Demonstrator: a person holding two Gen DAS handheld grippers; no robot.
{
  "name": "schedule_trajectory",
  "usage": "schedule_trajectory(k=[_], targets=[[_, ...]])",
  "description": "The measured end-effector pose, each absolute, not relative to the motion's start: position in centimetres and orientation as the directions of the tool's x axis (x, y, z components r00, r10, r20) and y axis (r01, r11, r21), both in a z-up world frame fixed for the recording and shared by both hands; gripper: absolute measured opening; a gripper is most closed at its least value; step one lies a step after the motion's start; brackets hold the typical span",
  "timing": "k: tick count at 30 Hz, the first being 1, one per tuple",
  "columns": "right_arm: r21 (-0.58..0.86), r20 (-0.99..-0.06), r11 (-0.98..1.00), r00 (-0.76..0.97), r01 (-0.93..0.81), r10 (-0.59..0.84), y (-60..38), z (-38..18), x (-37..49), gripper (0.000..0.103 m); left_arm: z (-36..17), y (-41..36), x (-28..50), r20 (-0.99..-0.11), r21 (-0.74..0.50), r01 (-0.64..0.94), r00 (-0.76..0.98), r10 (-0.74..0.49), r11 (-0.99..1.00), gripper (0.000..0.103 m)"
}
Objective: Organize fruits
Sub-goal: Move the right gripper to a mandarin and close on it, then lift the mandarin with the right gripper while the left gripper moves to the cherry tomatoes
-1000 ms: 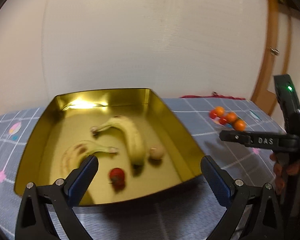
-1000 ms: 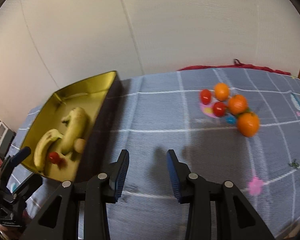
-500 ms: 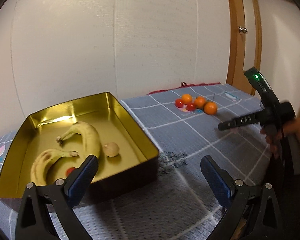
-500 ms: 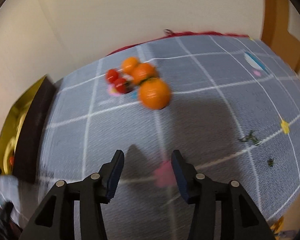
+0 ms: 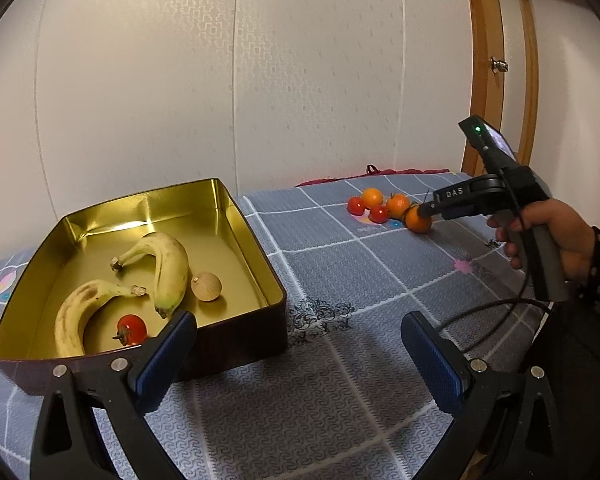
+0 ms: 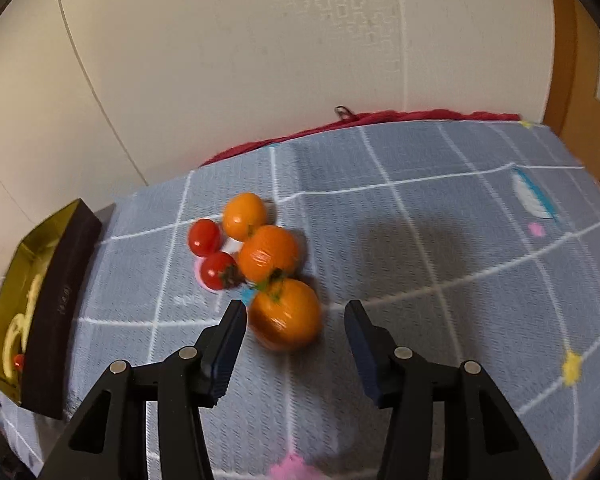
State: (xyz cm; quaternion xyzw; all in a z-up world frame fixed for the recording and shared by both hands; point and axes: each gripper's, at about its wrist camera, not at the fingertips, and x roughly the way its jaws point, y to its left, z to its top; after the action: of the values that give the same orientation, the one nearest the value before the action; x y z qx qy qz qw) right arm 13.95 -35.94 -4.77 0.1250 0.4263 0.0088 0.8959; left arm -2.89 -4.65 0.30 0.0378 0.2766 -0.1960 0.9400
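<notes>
Fruit is split between two places: two bananas point(image 5: 168, 268), a tomato point(image 5: 131, 329) and a pale round fruit point(image 5: 206, 286) lie in the gold tin point(image 5: 256, 240), while three oranges and two tomatoes are clustered on the grey checked blanket point(image 5: 340, 360), well apart from the tin. The cluster is evidently what remains to be moved, and the tin serves as the collecting place.

The right claw point(image 6: 296, 332) is held low over the blanket and pointed at the nearest orange point(image 6: 286, 314), presumably because that fruit sits at the front edge of the cluster and can be taken without disturbing the others. Its jaws are spread wide, with the orange partly between them, close to the left fingertip; whether it is touched cannot be told, and nothing is gripped yet. A second orange point(image 6: 269, 254) lies just behind, touching or nearly so, so a careful closing is called for.

The left claw point(image 5: 298, 354) is held back near the tin's front corner, jaws wide apart and empty, apparently kept out of the way.
</notes>
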Motion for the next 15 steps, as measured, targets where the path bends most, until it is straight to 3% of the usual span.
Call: schedule_trajectory(k=[6, 8, 15], targets=[[0.269, -0.775, 0.958, 0.614, 0.102, 0.152, -35.7, -5.9, 15.2, 0.051, 0.3, -4.9, -3.2, -0.552, -0.037, 0.377, 0.764, -0.333, 0.926, 0.103], [0.259, -0.78, 0.961, 0.609, 0.099, 0.147, -35.5, -6.1, 15.5, 0.043, 0.1, -5.2, -3.3, -0.561, -0.029, 0.377, 0.76, -0.327, 0.926, 0.103], [0.268, -0.783, 0.959, 0.602, 0.094, 0.16, -35.5, -6.2, 14.6, 0.042, 0.0, -6.3, -3.4, -0.578, -0.026, 0.394, 0.744, -0.335, 0.919, 0.103]])
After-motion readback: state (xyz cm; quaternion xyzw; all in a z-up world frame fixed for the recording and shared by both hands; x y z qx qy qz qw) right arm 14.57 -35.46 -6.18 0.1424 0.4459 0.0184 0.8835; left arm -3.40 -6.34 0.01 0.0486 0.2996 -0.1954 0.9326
